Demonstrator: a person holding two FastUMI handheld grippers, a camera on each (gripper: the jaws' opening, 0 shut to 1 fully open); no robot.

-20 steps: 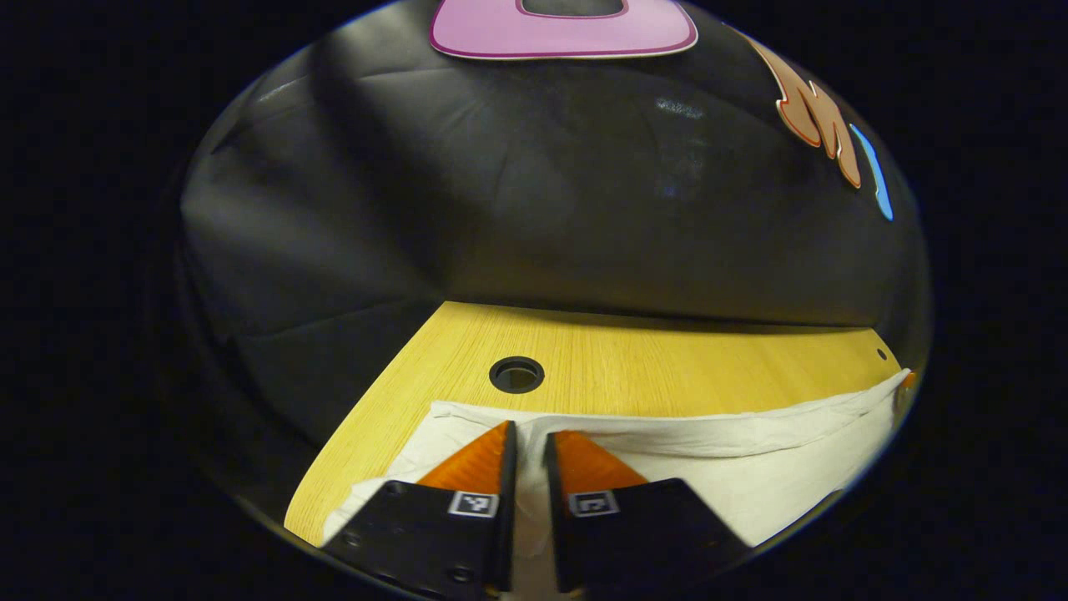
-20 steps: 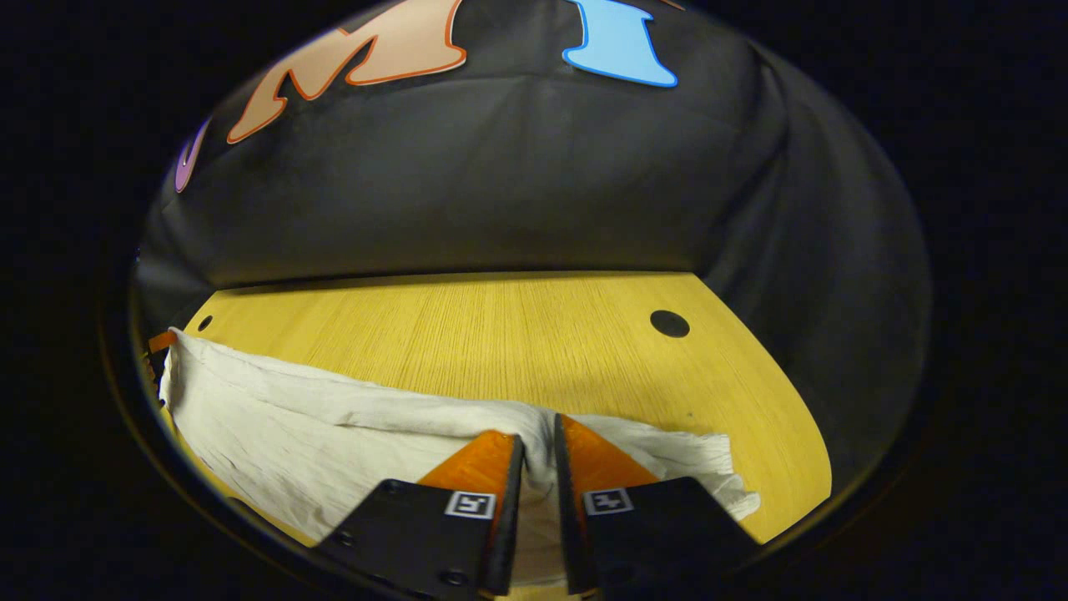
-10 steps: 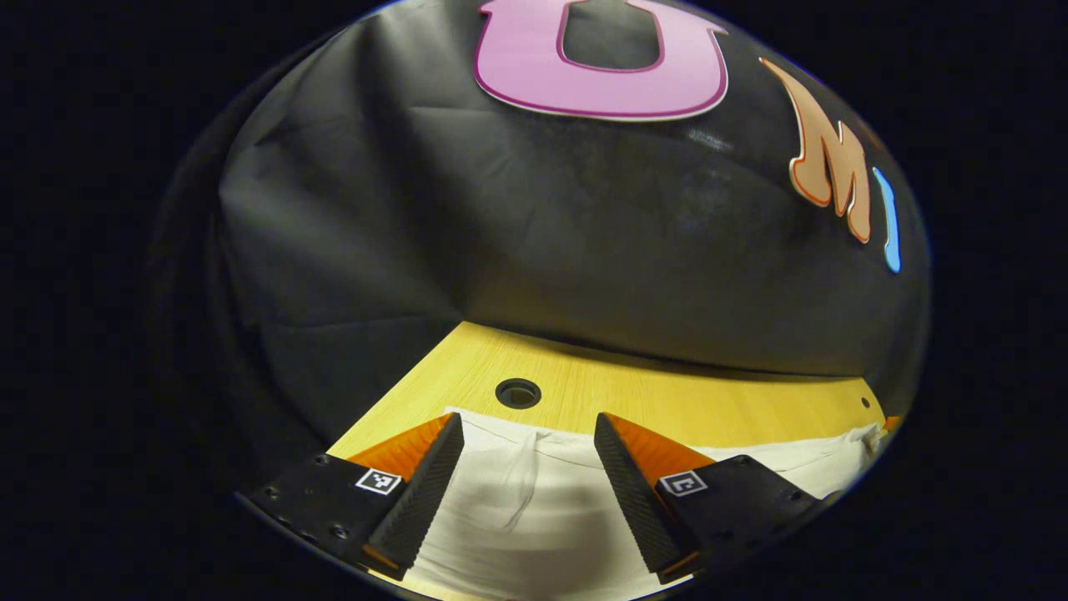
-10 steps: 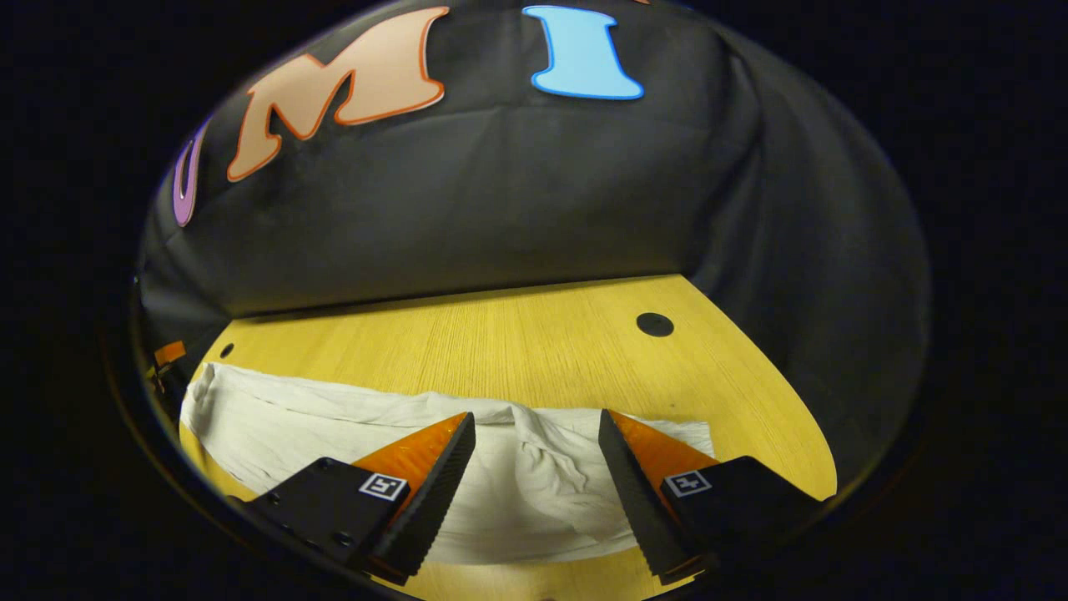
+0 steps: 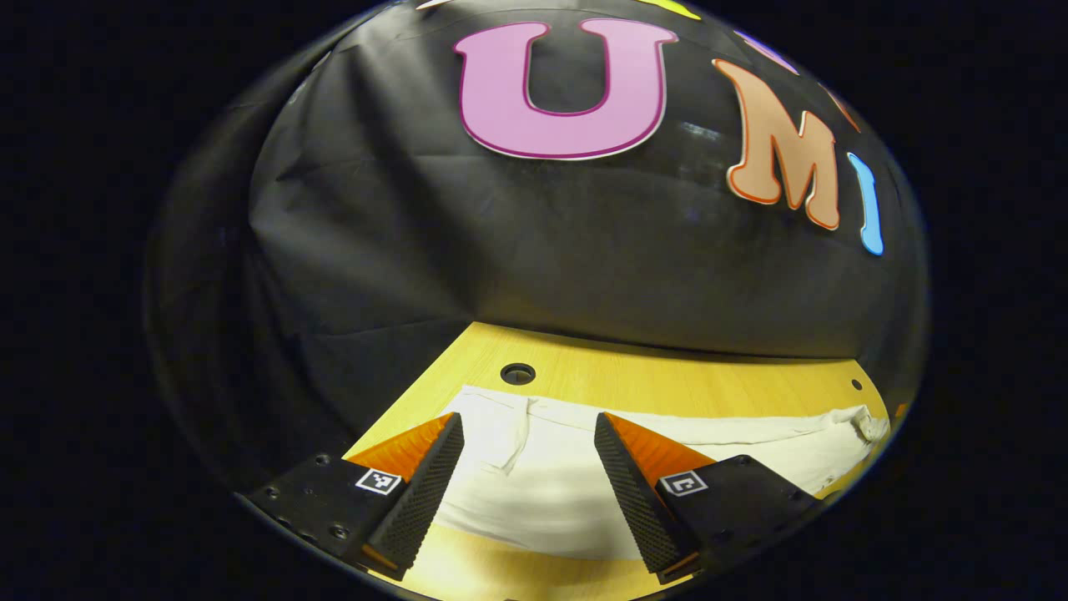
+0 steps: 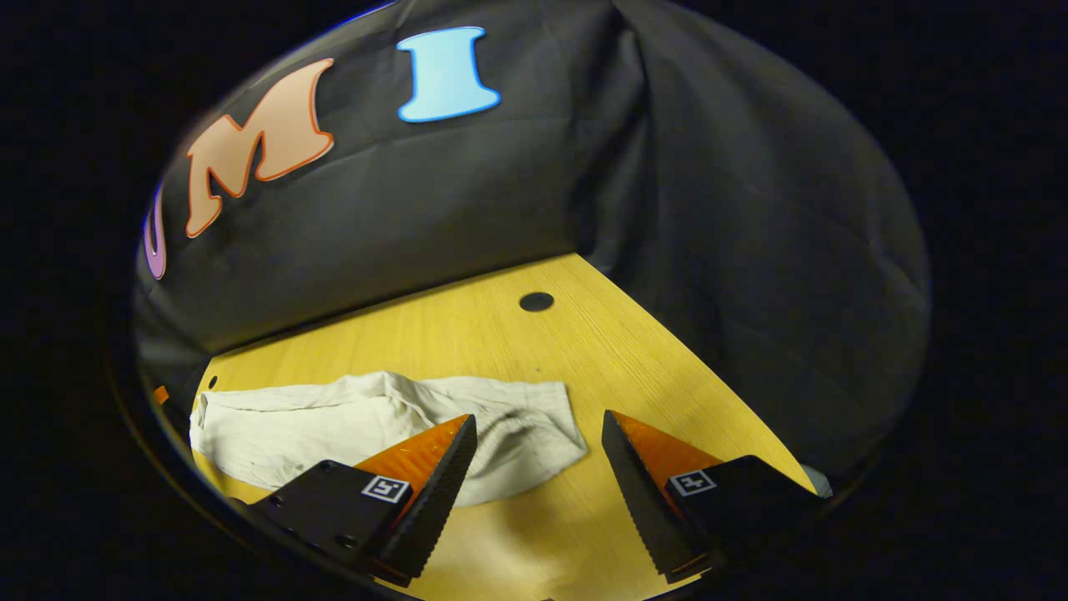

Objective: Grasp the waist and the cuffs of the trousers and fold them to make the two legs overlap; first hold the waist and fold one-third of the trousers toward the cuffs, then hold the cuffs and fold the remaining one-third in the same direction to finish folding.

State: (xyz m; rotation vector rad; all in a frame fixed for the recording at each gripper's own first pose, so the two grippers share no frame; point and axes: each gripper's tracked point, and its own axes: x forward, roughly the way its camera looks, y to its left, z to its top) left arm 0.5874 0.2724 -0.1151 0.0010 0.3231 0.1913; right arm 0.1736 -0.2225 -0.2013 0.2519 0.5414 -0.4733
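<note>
Both sets of jaws stand spread and released, nothing between them. The left gripper (image 5: 527,430) hangs just over one end of the trousers (image 5: 667,438), which lie flat on the counter (image 5: 667,388), long axis running crosswise from one gripper to the other. The right gripper (image 6: 538,434) sits off the opposite end, cloth left of its jaws. That end looks nearest the right gripper for the next fold.
</note>
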